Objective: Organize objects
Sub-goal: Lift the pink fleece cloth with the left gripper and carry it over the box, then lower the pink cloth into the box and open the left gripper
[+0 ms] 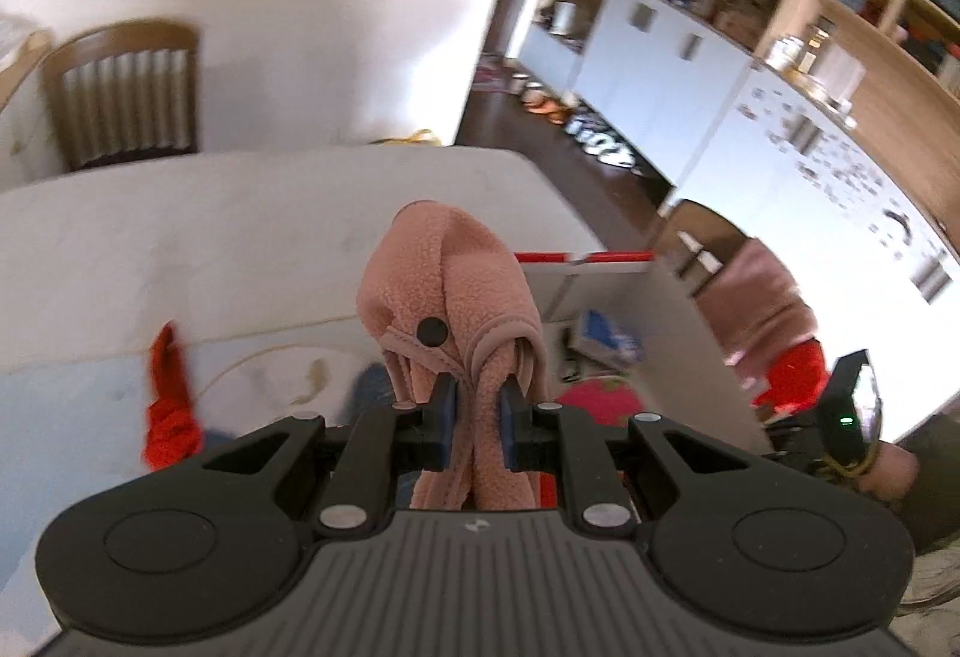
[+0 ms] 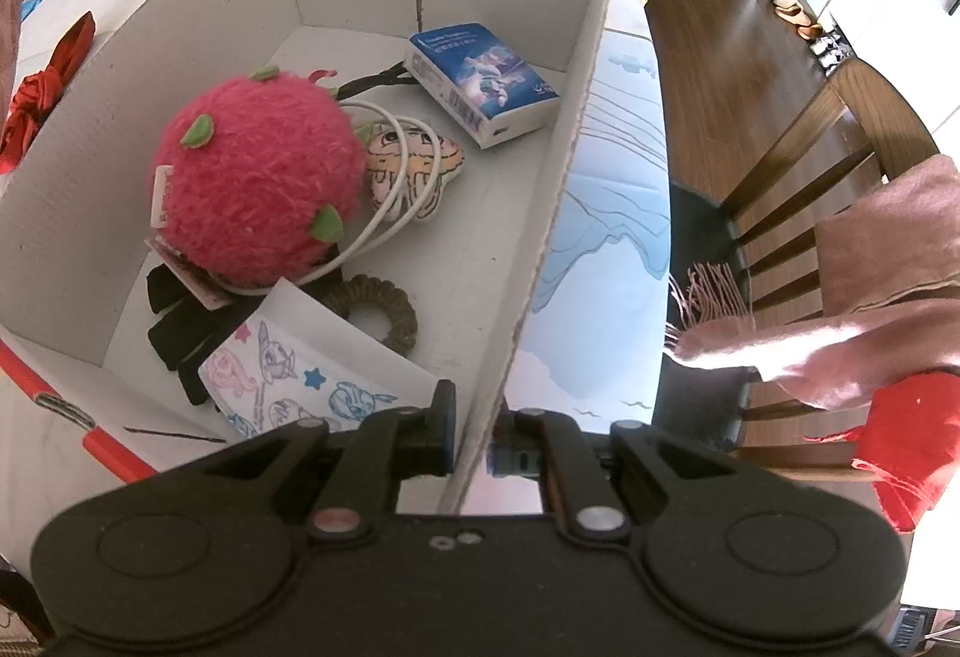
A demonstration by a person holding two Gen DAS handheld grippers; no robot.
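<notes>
Pinching a bunched pink fleece cloth (image 1: 450,291) between its blue pads, the left gripper (image 1: 478,408) is carrying the fabric clear of the table (image 1: 180,231), folds rising past the fingertips and a tail hanging down behind them. The cloth's long axis is running roughly along the line of the fingers, so it is reading as an upright bundle rather than a spread sheet. Outward and to the right of that bundle, in the left wrist view, the cardboard box (image 1: 600,257) is showing its red-edged rim, with the far side open toward the gripper. The right gripper (image 2: 477,426) is clamping the box's near wall (image 2: 558,177), one finger inside and one outside, and appears to be steadying it. Inside are lying a pink plush ball (image 2: 252,177), a white cable (image 2: 390,219), a blue packet (image 2: 480,81), a hair tie (image 2: 375,315) and a printed pouch (image 2: 288,375). A red cloth (image 1: 171,405) is resting on the table outside the box. Judging from this, the left hand alone is free to deliver, and the move is likely turning on swinging the bundle rightward over the rim and lowering it tail first.
</notes>
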